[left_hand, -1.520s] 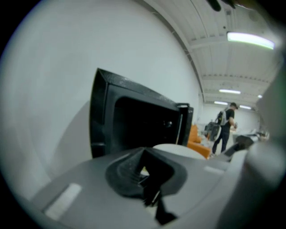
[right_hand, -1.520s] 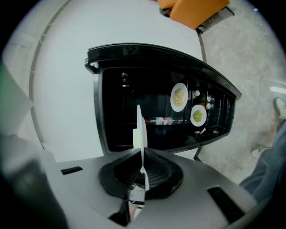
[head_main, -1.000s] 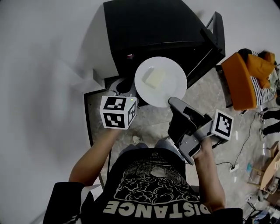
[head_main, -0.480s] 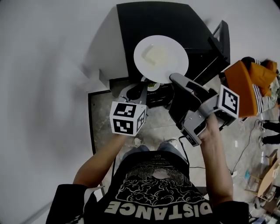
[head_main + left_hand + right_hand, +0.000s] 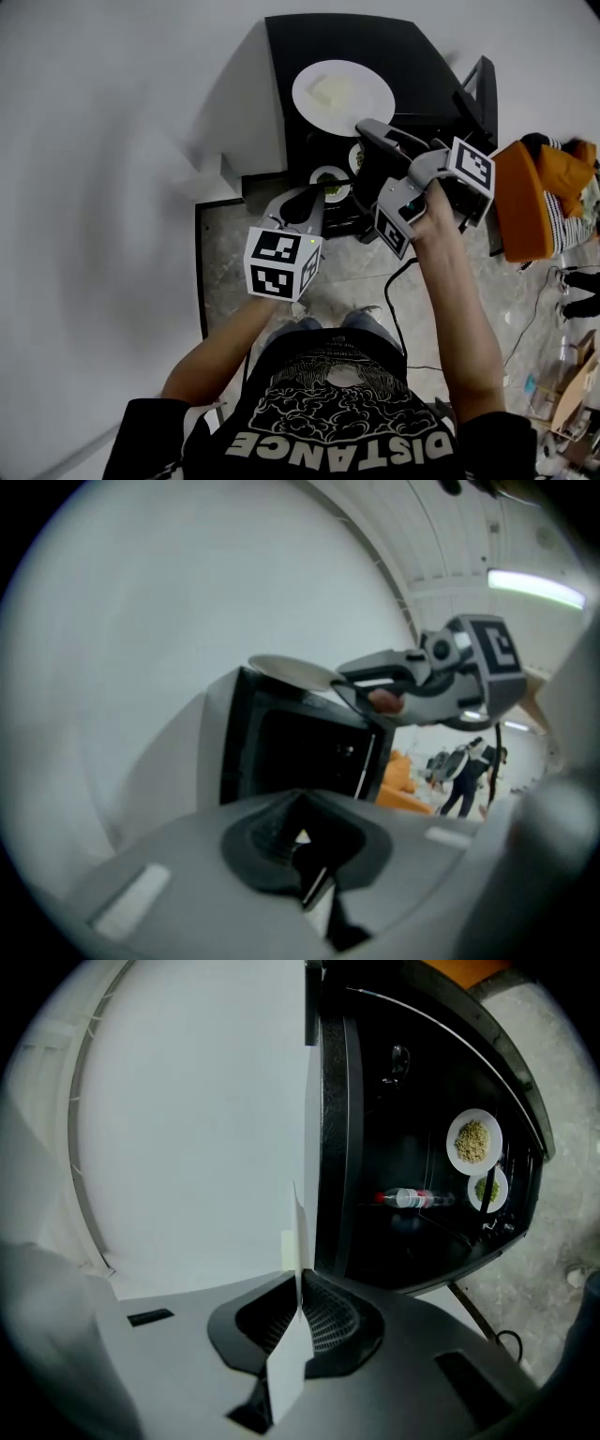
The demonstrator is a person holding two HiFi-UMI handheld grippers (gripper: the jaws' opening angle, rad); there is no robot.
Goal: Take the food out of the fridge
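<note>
A white plate (image 5: 342,94) with a pale block of food (image 5: 331,91) hovers over the top of the black fridge (image 5: 309,42). My right gripper (image 5: 361,127) is shut on the plate's near rim. In the right gripper view the plate (image 5: 298,1241) stands edge-on between the jaws (image 5: 298,1288). Two small dishes of green food (image 5: 473,1141) and a bottle (image 5: 412,1198) remain inside the fridge. My left gripper (image 5: 302,200) hangs lower, in front of the open fridge, jaws together with nothing in them (image 5: 305,850). From the left gripper view I see the right gripper (image 5: 412,672) carrying the plate (image 5: 291,670).
The fridge door (image 5: 478,94) stands open to the right. An orange seat with clothes (image 5: 530,183) sits on the right. A black cable (image 5: 394,291) lies on the stone floor. A white wall fills the left. A person (image 5: 464,775) stands far off.
My right gripper has lifted the plate up and away from me, from in front of the fridge to above its top. The left gripper rose slightly.
</note>
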